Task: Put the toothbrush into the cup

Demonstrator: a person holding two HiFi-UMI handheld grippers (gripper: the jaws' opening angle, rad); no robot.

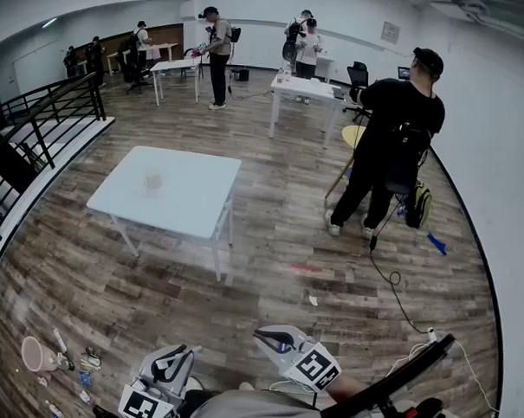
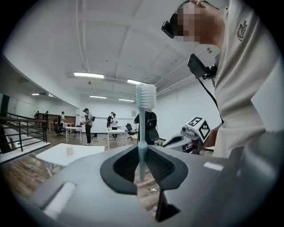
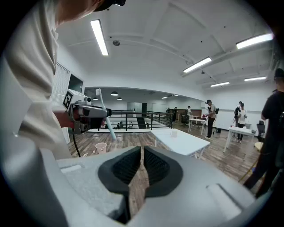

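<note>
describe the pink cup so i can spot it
From the black railing on the left, follow the wooden floor to the head view's near-left corner. The pink cup sits among small litter; the other cup is pale, on the white table.

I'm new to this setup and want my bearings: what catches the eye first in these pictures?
A pale blue toothbrush stands upright, bristles up, clamped in the jaws of the left gripper. A pink cup sits on the wooden floor, at the lower left of the head view. The right gripper has its jaws together with nothing between them.
</note>
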